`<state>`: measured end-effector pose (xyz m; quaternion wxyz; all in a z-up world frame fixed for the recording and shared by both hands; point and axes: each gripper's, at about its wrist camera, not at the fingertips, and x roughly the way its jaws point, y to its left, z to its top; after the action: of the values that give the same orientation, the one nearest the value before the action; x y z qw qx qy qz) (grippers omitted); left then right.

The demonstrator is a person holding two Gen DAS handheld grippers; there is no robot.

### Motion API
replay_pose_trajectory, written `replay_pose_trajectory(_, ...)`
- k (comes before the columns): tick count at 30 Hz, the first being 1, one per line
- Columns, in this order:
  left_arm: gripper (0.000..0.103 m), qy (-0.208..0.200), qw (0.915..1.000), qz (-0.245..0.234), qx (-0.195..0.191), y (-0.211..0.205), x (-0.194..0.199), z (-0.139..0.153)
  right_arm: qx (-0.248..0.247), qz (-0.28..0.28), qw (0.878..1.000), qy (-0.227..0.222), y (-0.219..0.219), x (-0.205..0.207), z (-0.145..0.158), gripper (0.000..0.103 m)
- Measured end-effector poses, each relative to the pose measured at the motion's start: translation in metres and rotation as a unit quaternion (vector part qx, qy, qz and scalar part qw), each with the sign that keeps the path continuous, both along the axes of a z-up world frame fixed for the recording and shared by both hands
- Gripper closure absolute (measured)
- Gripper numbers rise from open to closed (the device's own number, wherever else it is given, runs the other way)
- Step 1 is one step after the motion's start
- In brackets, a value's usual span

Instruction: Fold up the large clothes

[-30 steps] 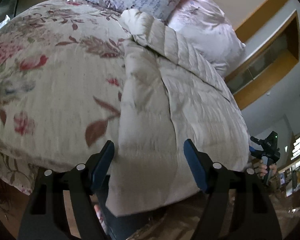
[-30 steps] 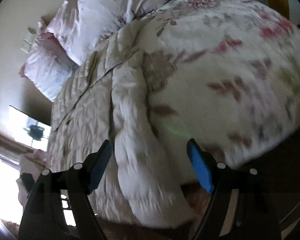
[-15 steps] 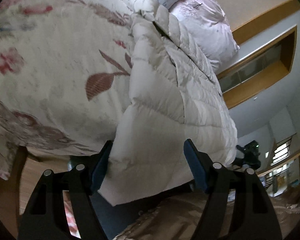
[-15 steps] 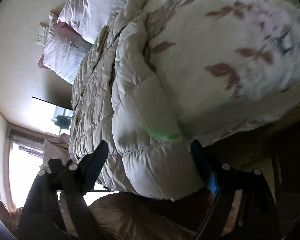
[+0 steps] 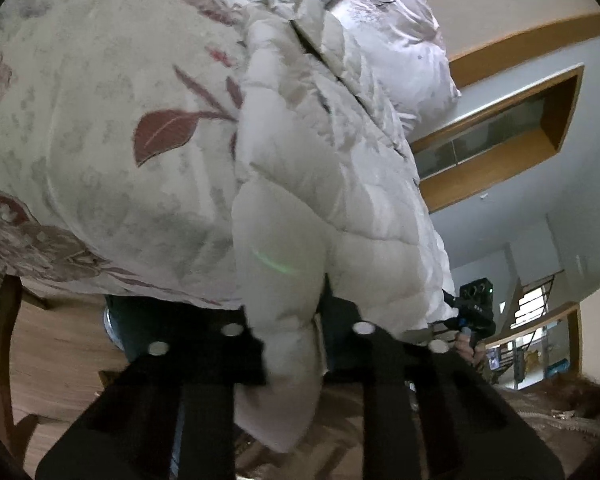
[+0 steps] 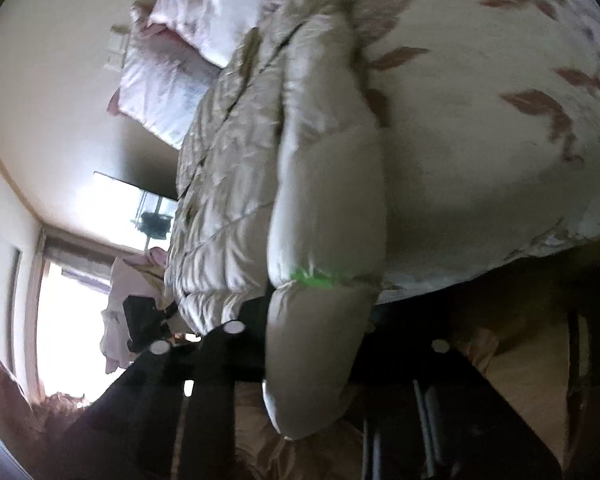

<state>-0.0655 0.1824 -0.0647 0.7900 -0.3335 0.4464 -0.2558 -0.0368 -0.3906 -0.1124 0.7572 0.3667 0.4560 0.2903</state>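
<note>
A cream quilted down jacket [image 5: 320, 152] lies lengthwise on a floral bedspread [image 5: 100, 140], its hem hanging over the bed's near edge. My left gripper [image 5: 290, 332] is closing, and its jaws pinch one bottom corner of the jacket. In the right wrist view the same jacket [image 6: 324, 184] bulges between the jaws of my right gripper [image 6: 316, 344], which is closing too and squeezes the other bottom corner. Each gripper appears small in the other's view: the right gripper [image 5: 474, 308] and the left gripper [image 6: 144, 320].
Pink and white pillows [image 5: 388, 40] lie at the head of the bed. Wooden floor [image 5: 60, 352] runs below the bed edge at the left. A wood-trimmed wall niche [image 5: 500, 132] and a bright window [image 6: 72, 300] lie beyond. Brown fabric [image 5: 560, 408] lies low at the right.
Both grippers have sunk toward the bed's near edge and gone from wide open to clamped on the jacket's hem corners; the padding now bulges between the jaws.
</note>
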Motion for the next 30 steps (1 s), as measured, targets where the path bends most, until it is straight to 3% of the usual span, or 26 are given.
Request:
replay_pose_trajectory(6, 0.091, -0.060, 0.9979, 0.012, 0.022, 0.006, -0.005, 0.045, -0.038, 0.011, 0.996, -0.084, 0.021, -0.005, 0.052, 0.089)
replay_pose_trajectory(10, 0.091, -0.100, 0.9933, 0.041, 0.042, 0.011, 0.002, 0.074, -0.100, -0.025, 0.982, -0.159, 0.031, -0.004, 0.093, 0.090)
replay_pose_trajectory(15, 0.091, -0.123, 0.9870, 0.078, 0.068, 0.014, 0.028, 0.100, -0.193, -0.093, 0.948, -0.234, 0.042, 0.005, 0.133, 0.090)
replay_pose_trajectory(20, 0.091, -0.144, 0.9798, 0.108, 0.088, 0.013, 0.062, 0.128, -0.282, -0.135, 0.907, -0.283, 0.062, 0.028, 0.161, 0.090)
replay_pose_trajectory(22, 0.091, -0.148, 0.9759, 0.121, 0.106, 0.010, 0.080, 0.139, -0.325, -0.155, 0.882, -0.304, 0.073, 0.042, 0.173, 0.090)
replay_pose_trajectory(30, 0.091, -0.150, 0.9687, 0.155, 0.124, 0.008, 0.150, 0.169, -0.443, -0.197, 0.813, -0.323, 0.107, 0.114, 0.194, 0.090)
